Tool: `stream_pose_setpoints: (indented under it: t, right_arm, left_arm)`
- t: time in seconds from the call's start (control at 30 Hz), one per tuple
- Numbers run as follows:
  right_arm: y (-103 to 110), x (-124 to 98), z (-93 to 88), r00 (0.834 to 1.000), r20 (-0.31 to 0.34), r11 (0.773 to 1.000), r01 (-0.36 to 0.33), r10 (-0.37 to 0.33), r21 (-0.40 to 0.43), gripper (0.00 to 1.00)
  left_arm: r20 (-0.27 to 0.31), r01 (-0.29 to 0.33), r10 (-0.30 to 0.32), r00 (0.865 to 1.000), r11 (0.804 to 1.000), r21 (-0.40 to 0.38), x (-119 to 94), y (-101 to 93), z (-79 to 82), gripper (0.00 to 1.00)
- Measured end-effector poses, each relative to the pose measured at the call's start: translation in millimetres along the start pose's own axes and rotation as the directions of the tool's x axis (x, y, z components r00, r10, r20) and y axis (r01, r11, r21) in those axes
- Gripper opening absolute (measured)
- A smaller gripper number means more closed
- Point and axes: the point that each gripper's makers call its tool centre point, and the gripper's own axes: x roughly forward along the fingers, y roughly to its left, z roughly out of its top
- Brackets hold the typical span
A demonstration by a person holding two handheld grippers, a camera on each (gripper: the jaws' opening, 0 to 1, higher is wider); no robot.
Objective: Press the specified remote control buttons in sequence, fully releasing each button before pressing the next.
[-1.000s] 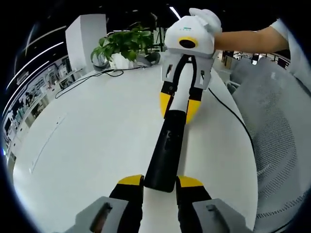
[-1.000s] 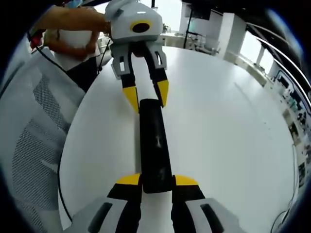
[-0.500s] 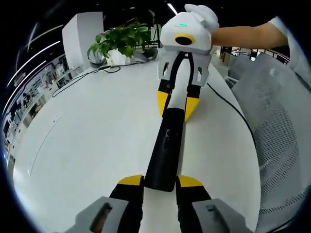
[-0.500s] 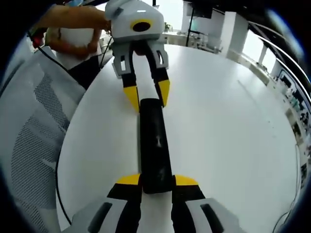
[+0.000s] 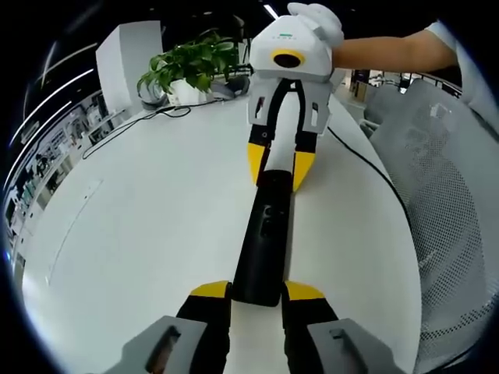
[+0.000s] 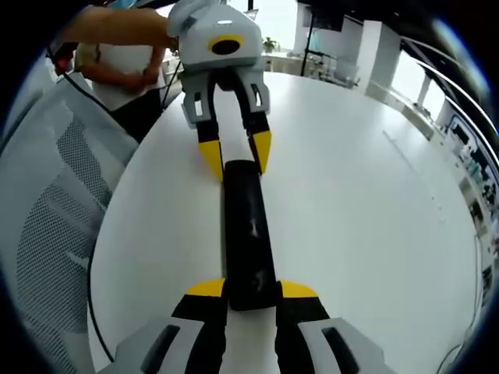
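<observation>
A long black remote control (image 5: 263, 238) lies above the white desk (image 5: 140, 234), gripped at both ends. The left gripper (image 5: 257, 300) has its yellow-tipped jaws closed on the near end in the left gripper view, while the right gripper (image 5: 276, 170) clamps the far end. A potted plant (image 5: 191, 70) and a mesh chair (image 5: 444, 202) stand nearby.

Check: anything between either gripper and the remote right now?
Nothing visible. The black remote control lies lengthwise on the white table between the two grippers: the left gripper has its yellow tips at either side of one end, the right gripper at the other. The plant and cable sit well away.
</observation>
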Motion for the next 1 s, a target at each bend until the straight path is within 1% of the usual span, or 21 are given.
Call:
stream_pose_setpoints:
  t: [0.17, 0.23, 0.37, 0.47, 0.63, 0.77, 0.8, 0.83, 0.87, 0.9, 0.97, 1.0]
  right_arm:
    - [0.5, -0.1, 0.4, 1.000, 0.000, 1.000, -0.001, 0.001, -0.003, 0.21]
    - [0.8, 0.0, 0.5, 1.000, -0.001, 1.000, -0.001, 0.001, -0.005, 0.21]
    - [0.9, 0.1, 0.9, 1.000, 0.000, 1.000, -0.001, 0.001, -0.006, 0.21]
    - [1.0, 0.1, 1.1, 1.000, 0.003, 1.000, -0.002, 0.002, -0.007, 0.21]
    - [1.5, 0.4, 1.5, 1.000, 0.012, 1.000, 0.006, -0.006, -0.024, 0.21]
    - [1.1, -0.1, 3.0, 1.000, 0.018, 0.998, 0.012, -0.011, -0.055, 0.22]
    - [1.5, -0.5, 5.6, 0.999, 0.033, 0.999, 0.010, -0.008, -0.050, 0.23]
    - [0.3, -0.7, 6.2, 0.999, 0.036, 0.999, 0.017, -0.016, -0.041, 0.27]
    - [1.4, -1.2, 8.4, 0.999, 0.046, 0.999, 0.011, -0.010, -0.032, 0.30]
    - [1.5, -1.5, 8.1, 0.999, 0.043, 0.999, 0.012, -0.011, -0.033, 0.29]
    - [0.8, -2.1, 6.7, 0.999, 0.032, 0.998, 0.020, -0.018, -0.062, 0.28]
    - [1.7, -2.5, 7.1, 0.999, 0.035, 0.998, 0.016, -0.014, -0.059, 0.28]
  left_arm:
    - [0.004, 0.004, -0.004, 1.000, 1.000, 0.021, -0.7, -1.0, 0.0, 0.23]
    - [0.005, 0.007, -0.007, 1.000, 1.000, 0.015, -1.0, -1.0, -0.4, 0.23]
    - [0.008, 0.008, -0.009, 1.000, 0.999, 0.033, -1.6, -1.7, -0.2, 0.22]
    - [0.012, 0.012, -0.012, 1.000, 0.999, 0.033, -1.9, -1.6, -0.5, 0.22]
    - [0.009, 0.015, -0.015, 1.000, 0.999, 0.028, -2.2, -2.0, -0.6, 0.22]
    - [0.008, 0.012, -0.012, 1.000, 0.999, 0.030, -2.5, -2.2, -0.8, 0.22]
    - [0.008, 0.010, -0.011, 1.000, 0.999, 0.030, -2.9, -2.3, -0.8, 0.22]
    - [0.006, 0.012, -0.013, 1.000, 0.997, 0.074, -3.2, -2.1, 0.0, 0.22]
    - [0.003, 0.009, -0.009, 1.000, 0.999, 0.046, -3.4, -1.8, 0.0, 0.22]
    - [0.005, 0.009, -0.009, 1.000, 0.999, 0.045, -3.2, -2.3, 0.4, 0.22]
    - [0.002, 0.012, -0.012, 1.000, 0.999, 0.044, -3.2, -2.6, 0.5, 0.22]
    - [0.000, 0.013, -0.013, 1.000, 0.999, 0.046, -3.1, -2.7, 0.6, 0.22]
